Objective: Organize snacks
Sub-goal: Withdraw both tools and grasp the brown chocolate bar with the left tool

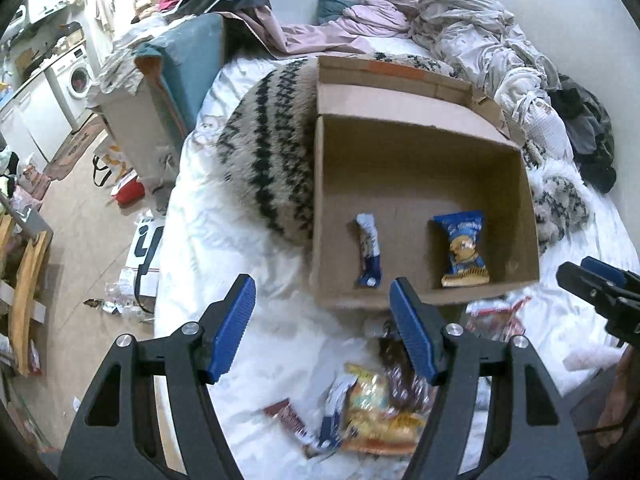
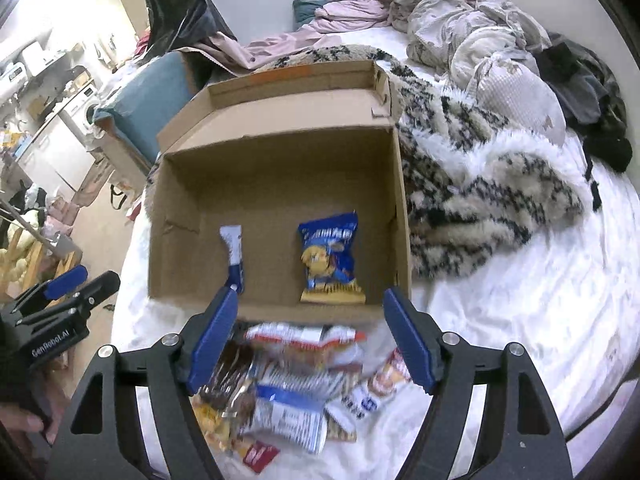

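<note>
Snacks (image 2: pixel 280 384) heaped before box (image 2: pixel 276 168), seemingly unobstructed; both grippers' fingers wide, empty.

Beyond the tongs' tips sits a matt brown cardboard box (image 2: pixel 280 184); the blue snack bag (image 2: pixel 330 258) inside it looks like glossy plastic film. Between and under the tips, the crinkled wrappers (image 2: pixel 288 392) shine. The blanket (image 2: pixel 480 188) to the right is shaggy, fluffy cloth on a smooth white sheet (image 2: pixel 520 320).

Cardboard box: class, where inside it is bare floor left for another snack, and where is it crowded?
Brown cardboard box: bare behind and left of the white-blue bar and blue chip packet. Crowded: loose snack pile before its front wall.
</note>
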`<state>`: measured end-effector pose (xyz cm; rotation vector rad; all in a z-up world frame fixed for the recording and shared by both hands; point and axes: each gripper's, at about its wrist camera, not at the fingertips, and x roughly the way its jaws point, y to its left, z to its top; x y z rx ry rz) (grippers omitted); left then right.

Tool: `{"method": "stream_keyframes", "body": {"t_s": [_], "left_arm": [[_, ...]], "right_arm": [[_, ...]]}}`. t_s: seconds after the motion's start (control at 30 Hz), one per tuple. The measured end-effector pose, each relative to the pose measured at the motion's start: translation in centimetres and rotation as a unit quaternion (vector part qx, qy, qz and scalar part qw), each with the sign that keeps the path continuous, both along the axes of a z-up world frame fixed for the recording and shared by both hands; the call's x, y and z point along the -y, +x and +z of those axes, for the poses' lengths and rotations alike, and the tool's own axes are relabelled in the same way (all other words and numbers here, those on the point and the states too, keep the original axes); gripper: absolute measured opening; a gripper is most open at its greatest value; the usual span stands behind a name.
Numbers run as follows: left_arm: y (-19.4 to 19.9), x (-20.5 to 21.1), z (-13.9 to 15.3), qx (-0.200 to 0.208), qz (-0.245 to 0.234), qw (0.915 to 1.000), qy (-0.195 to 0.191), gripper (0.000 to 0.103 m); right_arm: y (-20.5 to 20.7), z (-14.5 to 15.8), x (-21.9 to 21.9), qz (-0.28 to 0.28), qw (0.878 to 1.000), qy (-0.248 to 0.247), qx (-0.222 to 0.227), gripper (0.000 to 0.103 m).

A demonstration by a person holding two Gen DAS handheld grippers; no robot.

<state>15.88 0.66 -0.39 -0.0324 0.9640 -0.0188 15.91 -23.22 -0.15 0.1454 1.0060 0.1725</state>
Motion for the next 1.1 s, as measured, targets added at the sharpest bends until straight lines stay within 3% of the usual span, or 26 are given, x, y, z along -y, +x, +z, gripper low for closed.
{"method": "stream_keyframes", "body": {"t_s": [0.27, 0.5, 0.77, 0.9, 1.1], "left_arm": [[-3.9, -1.7, -1.2, -0.024, 0.015, 0.9995, -0.017, 0.067], [-6.6, -1.7, -2.8, -0.044, 0.023, 0.9986, -0.017, 0.067], [-6.9, -1.1, -3.5, -0.038, 0.021, 0.9988, 0.025, 0.067], [-6.8, -1.6, -4.3, -0.052, 0.023, 0.9983, 0.008, 0.067], [-6.6, -4.0, -6.7, -0.105, 0.064, 0.9921, -0.025, 0.067]], "right_arm": [[-4.1, -1.1, -0.3, 0.006, 1.000, 0.019, -0.013, 0.078], [-6.3, -3.7, -0.1, 0.005, 0.998, 0.051, -0.045, 0.078], [-6.5, -4.8, 0.4, -0.002, 0.995, 0.079, -0.062, 0.078], [-6.1, -5.1, 0.4, -0.007, 0.994, 0.081, -0.067, 0.078], [-6.0, -5.6, 0.9, -0.013, 0.991, 0.107, -0.082, 0.078]]}}
